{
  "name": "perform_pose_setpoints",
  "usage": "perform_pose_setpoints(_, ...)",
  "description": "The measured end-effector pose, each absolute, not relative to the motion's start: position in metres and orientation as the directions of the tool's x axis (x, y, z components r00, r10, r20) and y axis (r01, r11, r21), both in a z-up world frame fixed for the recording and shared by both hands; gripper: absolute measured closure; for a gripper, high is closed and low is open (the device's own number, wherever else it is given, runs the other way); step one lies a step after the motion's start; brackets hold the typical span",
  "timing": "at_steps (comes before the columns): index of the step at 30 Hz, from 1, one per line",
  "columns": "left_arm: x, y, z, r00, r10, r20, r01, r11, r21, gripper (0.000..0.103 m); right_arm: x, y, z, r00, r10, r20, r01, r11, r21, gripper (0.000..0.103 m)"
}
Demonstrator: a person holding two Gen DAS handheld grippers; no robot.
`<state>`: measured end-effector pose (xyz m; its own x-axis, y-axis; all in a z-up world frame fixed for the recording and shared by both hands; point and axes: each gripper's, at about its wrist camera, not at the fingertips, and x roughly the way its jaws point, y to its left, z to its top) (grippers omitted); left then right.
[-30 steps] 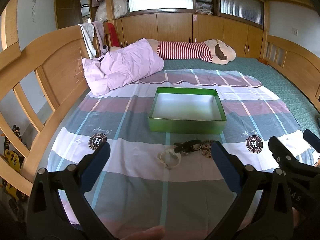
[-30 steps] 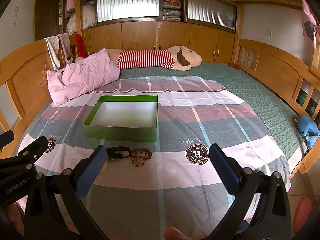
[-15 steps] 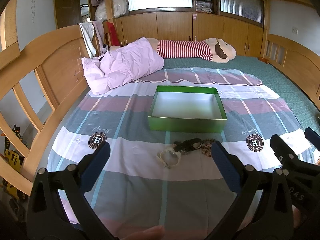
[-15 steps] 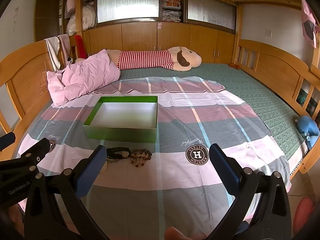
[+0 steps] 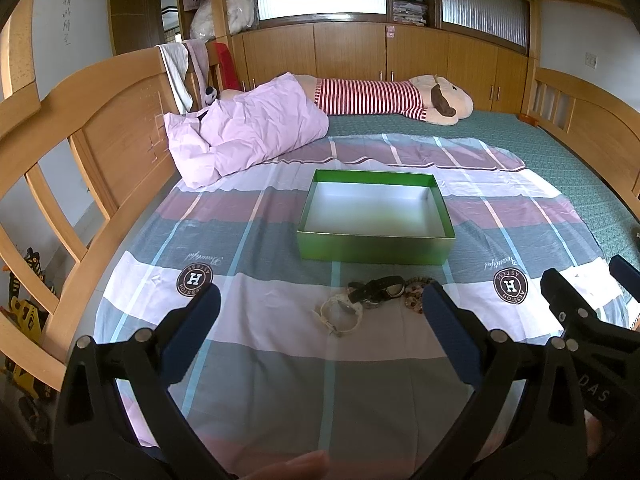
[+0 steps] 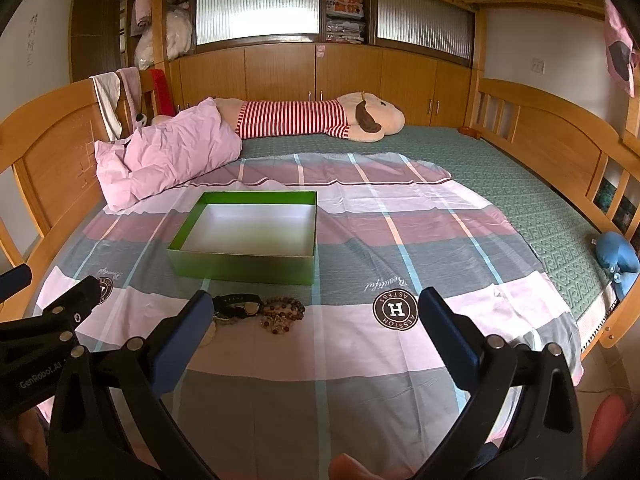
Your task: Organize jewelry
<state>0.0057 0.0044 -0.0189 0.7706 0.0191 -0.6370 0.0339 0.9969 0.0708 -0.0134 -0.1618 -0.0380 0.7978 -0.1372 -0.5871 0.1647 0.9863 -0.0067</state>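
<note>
A green open box point(image 5: 375, 216) point(image 6: 248, 236) with a pale empty inside sits on the striped bedsheet. In front of it lies a small pile of jewelry: a white bracelet point(image 5: 338, 312), a black watch point(image 5: 376, 288) point(image 6: 236, 305) and a brown bead bracelet point(image 5: 416, 300) point(image 6: 282, 312). My left gripper point(image 5: 320, 316) is open, held above the sheet just short of the pile. My right gripper point(image 6: 312, 320) is open, with the pile near its left finger. Both are empty.
A pink pillow point(image 5: 244, 132) and a striped plush toy point(image 5: 384, 98) lie at the far end of the bed. Wooden bed rails point(image 5: 100, 128) point(image 6: 560, 136) run along both sides. A blue toy point(image 6: 616, 256) lies at the right edge.
Both grippers have drifted slightly; the scene sits a little lower in the views. Nothing was taken hold of or moved.
</note>
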Motion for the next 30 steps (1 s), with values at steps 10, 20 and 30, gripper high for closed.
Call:
perform_pose_setpoints(10,0.008,0.006,-0.022,0.767,0.026,-0.641,0.028,0.997,0.074,0.003,-0.010,-0.158,-0.038,0.798,-0.126,-0.589,0.152,0.988,-0.006,0.002)
perform_pose_setpoints(20,0.027,0.012,-0.039,0.737,0.017,-0.675,0.040,0.997,0.068,0.003,0.010,-0.172,-0.056,0.758,-0.142,-0.637,0.172,0.985,-0.016,0.002)
perform_pose_setpoints(30,0.083,0.051,-0.176,0.465,0.048,-0.884,-0.005,0.999,0.052,0.038,0.095,-0.220,-0.207,0.476,0.063,-0.877,0.196,0.965,0.175,0.039)
